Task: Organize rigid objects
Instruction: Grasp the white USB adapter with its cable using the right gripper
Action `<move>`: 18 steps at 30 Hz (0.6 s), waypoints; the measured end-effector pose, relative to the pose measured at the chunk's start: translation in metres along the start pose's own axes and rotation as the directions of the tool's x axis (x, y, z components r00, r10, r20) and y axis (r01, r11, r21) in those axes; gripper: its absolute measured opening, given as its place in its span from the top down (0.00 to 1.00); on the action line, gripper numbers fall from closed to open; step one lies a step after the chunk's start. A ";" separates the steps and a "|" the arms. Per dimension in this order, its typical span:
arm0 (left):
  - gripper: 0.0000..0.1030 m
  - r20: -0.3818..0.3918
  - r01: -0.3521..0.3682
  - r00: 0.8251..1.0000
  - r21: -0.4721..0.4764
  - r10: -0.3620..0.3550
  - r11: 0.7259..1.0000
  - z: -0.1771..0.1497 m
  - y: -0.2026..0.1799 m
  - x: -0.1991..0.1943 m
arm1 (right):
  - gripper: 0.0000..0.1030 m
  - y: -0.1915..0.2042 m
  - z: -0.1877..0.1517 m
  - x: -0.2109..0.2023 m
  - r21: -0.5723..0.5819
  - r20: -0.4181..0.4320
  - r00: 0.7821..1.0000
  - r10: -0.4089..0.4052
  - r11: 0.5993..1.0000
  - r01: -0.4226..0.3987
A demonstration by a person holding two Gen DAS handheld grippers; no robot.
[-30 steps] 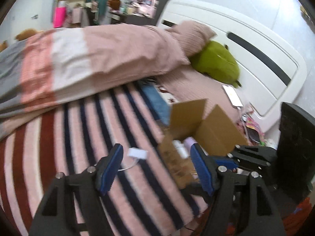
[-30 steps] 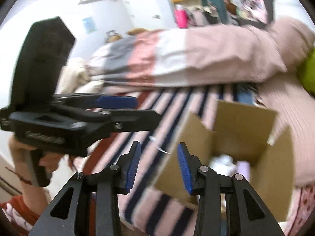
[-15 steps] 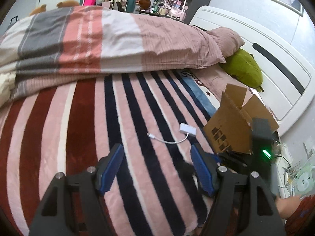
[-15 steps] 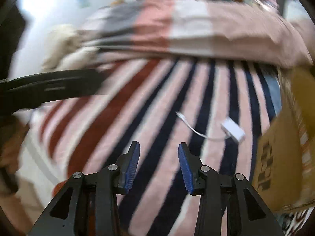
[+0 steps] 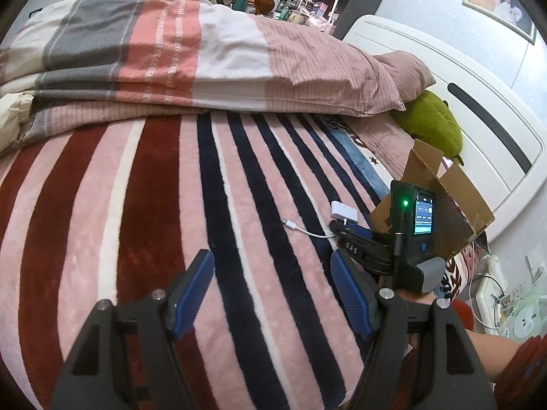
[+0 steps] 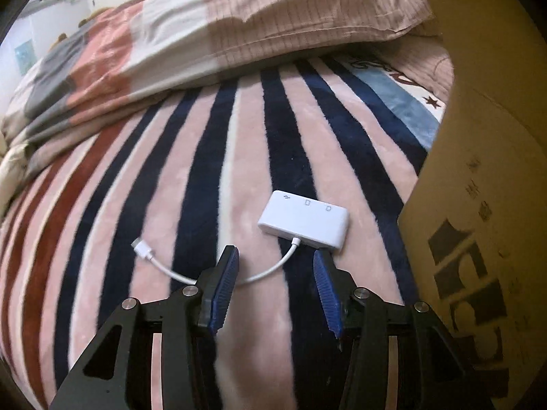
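A white adapter hub [image 6: 304, 222] with a short white cable [image 6: 164, 266] lies on the striped blanket [image 6: 171, 177], just left of an open cardboard box [image 6: 478, 205]. My right gripper [image 6: 275, 266] is open and empty, low over the blanket, its fingers either side of the cable just in front of the hub. In the left wrist view the hub [image 5: 343, 211] and the box [image 5: 444, 205] sit at the right, with the right gripper's body [image 5: 403, 239] beside them. My left gripper [image 5: 271, 273] is open and empty above the blanket.
A folded quilt [image 5: 171, 51] and a pillow [image 5: 403, 71] lie across the far side of the bed. A green plush toy [image 5: 430, 126] rests against the white headboard [image 5: 478, 102]. Shelves and clutter stand behind the bed.
Both grippers have swung away from the box toward the blanket. My right gripper has moved down and close to the white hub, which now lies just ahead of its fingers.
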State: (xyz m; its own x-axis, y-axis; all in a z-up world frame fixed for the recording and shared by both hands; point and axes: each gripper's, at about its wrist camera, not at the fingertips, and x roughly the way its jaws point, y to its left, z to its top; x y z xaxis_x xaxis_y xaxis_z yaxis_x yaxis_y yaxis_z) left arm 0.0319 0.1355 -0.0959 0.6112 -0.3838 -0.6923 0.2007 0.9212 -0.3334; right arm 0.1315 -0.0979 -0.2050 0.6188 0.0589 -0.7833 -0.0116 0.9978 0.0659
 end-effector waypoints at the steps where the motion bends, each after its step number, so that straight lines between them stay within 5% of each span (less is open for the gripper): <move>1: 0.34 0.001 0.000 1.000 0.001 0.000 1.000 0.000 0.000 -0.001 | 0.83 0.000 -0.002 -0.003 -0.007 0.002 1.000 0.007 1.000 -0.007; 3: 0.34 0.006 0.001 1.000 0.001 -0.001 1.000 -0.001 -0.001 -0.004 | 0.96 0.001 -0.002 -0.004 -0.026 -0.002 0.999 0.041 0.999 -0.041; 10: 0.34 0.015 -0.012 1.000 0.003 0.012 1.000 -0.001 -0.001 -0.017 | 0.98 0.033 -0.036 -0.037 -0.150 -0.136 0.954 0.267 0.946 -0.286; 13: 0.34 0.018 -0.017 1.000 0.011 0.016 1.000 -0.001 -0.003 -0.021 | 0.97 0.048 -0.049 -0.049 -0.242 -0.178 0.944 0.279 0.917 -0.317; 14: 0.34 0.020 -0.018 1.000 0.013 0.018 1.000 -0.001 -0.004 -0.022 | 0.93 0.052 -0.051 -0.052 -0.281 -0.164 0.954 0.253 0.915 -0.291; 16: 0.34 0.019 -0.020 1.000 0.014 0.020 1.000 -0.001 -0.004 -0.023 | 0.60 0.055 -0.051 -0.055 -0.326 -0.124 0.973 0.196 0.918 -0.227; 17: 0.34 0.019 -0.022 1.000 0.015 0.021 1.000 0.000 -0.003 -0.023 | 0.33 0.055 -0.049 -0.054 -0.323 -0.108 0.976 0.189 0.922 -0.214; 18: 0.34 0.017 -0.023 1.000 0.014 0.023 1.000 0.000 -0.003 -0.023 | 0.31 0.053 -0.047 -0.051 -0.314 -0.108 0.973 0.203 0.922 -0.227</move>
State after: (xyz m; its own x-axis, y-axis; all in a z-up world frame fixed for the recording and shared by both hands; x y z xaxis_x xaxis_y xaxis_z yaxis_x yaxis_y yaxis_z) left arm 0.0173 0.1414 -0.0790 0.6288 -0.3616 -0.6883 0.1972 0.9305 -0.3087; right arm 0.0618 -0.0461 -0.1905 0.5151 0.2632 -0.8157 -0.3977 0.9164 0.0445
